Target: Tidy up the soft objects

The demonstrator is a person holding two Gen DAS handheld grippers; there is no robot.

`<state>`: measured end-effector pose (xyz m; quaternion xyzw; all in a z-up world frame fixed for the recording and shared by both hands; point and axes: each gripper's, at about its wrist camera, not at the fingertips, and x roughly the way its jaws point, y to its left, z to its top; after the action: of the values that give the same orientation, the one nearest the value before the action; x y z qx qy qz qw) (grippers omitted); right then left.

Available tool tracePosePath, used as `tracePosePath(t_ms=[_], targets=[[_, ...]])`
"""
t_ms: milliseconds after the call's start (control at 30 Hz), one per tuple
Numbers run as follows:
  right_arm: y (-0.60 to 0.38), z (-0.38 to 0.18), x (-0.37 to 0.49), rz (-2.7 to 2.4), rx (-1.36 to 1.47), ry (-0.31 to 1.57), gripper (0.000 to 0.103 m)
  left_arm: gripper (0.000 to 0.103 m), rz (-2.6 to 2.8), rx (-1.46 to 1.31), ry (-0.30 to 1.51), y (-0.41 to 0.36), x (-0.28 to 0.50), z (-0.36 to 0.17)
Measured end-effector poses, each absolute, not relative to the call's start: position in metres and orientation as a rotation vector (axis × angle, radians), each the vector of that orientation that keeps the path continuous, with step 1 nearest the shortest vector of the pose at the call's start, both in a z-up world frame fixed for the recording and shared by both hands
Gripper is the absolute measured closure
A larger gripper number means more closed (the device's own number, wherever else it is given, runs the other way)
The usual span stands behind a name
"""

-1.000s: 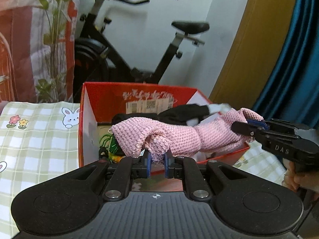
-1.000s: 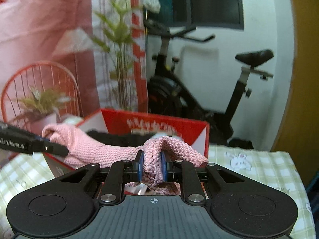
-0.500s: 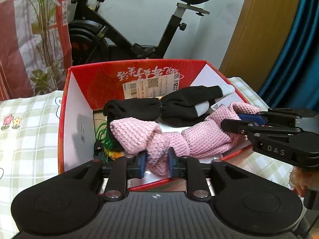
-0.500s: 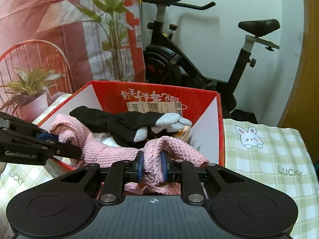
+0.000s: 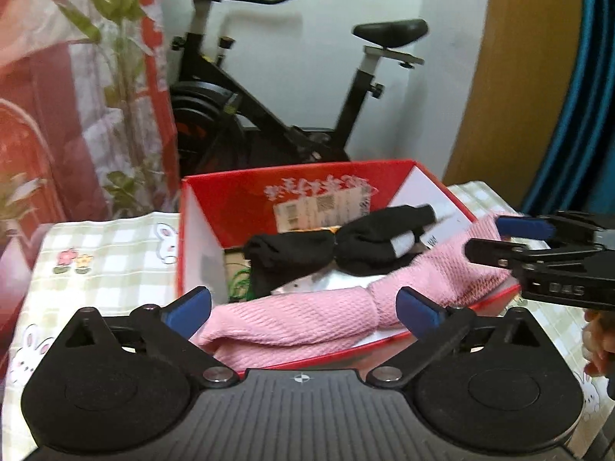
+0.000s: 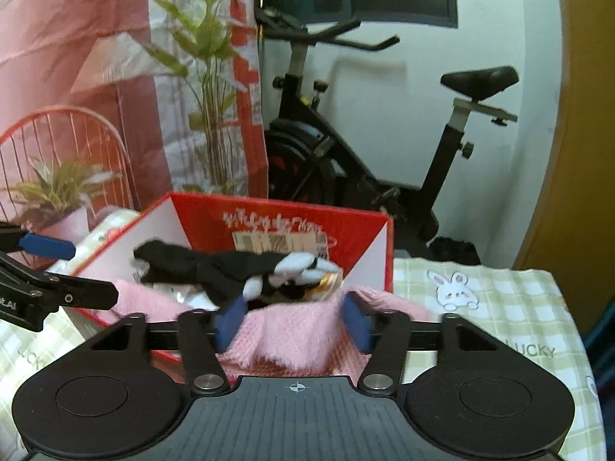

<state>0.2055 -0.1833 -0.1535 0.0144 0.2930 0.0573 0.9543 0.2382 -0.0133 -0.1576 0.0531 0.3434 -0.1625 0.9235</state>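
A pink knitted cloth (image 5: 307, 326) lies along the front of the red cardboard box (image 5: 300, 180), its right end draped over the rim. My left gripper (image 5: 303, 307) hangs over it with jaws opening wide, and the blue pads stand clear of the cloth. My right gripper (image 6: 293, 320) is opening too, with the pink cloth (image 6: 296, 342) loose between its pads. Black gloves with grey fingertips (image 5: 346, 246) rest deeper inside the box (image 6: 276, 211). Each gripper shows in the other's view: the right gripper (image 5: 499, 240) and the left gripper (image 6: 73, 269).
The box stands on a checked tablecloth with rabbit prints (image 5: 107, 253). An exercise bike (image 5: 269, 115) stands behind it, with a curtain printed with plants (image 5: 77, 96) to the left and a blue curtain (image 5: 576, 96) to the right. A hand (image 5: 599, 342) holds the right gripper.
Both grippers were shut on the pink cloth, holding it stretched over the box. Both have opened and let go, and the cloth has dropped onto the box's front.
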Motion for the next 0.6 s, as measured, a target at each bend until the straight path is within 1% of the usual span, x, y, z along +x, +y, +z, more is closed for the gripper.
tracePosePath(t_ms=[33,100,133,167,200,367,600], targets=[[-0.185,-0.15,0.203,0.114,0.036,0.582,0.034,0.0,-0.325,0.102,0.697,-0.012,0.236,-0.155],[-0.187,-0.144,0.197,0.107,0.049,0.559,0.016,0.0,-0.302,0.087,0.673,-0.009,0.231,-0.149],[-0.189,-0.141,0.195,0.107,0.056,0.551,0.011,0.0,-0.285,0.081,0.663,-0.008,0.229,-0.147],[-0.19,-0.139,0.192,0.106,0.062,0.542,0.003,0.0,-0.27,0.07,0.655,-0.006,0.227,-0.145],[-0.19,-0.137,0.19,0.104,0.066,0.531,0.001,0.0,-0.261,0.056,0.65,-0.004,0.226,-0.143],[-0.193,-0.134,0.181,0.099,0.083,0.513,0.0,0.0,-0.181,0.019,0.638,0.001,0.221,-0.138],[-0.195,-0.131,0.171,0.076,0.109,0.496,0.0,0.0,-0.134,0.083,0.614,0.0,0.213,-0.134]])
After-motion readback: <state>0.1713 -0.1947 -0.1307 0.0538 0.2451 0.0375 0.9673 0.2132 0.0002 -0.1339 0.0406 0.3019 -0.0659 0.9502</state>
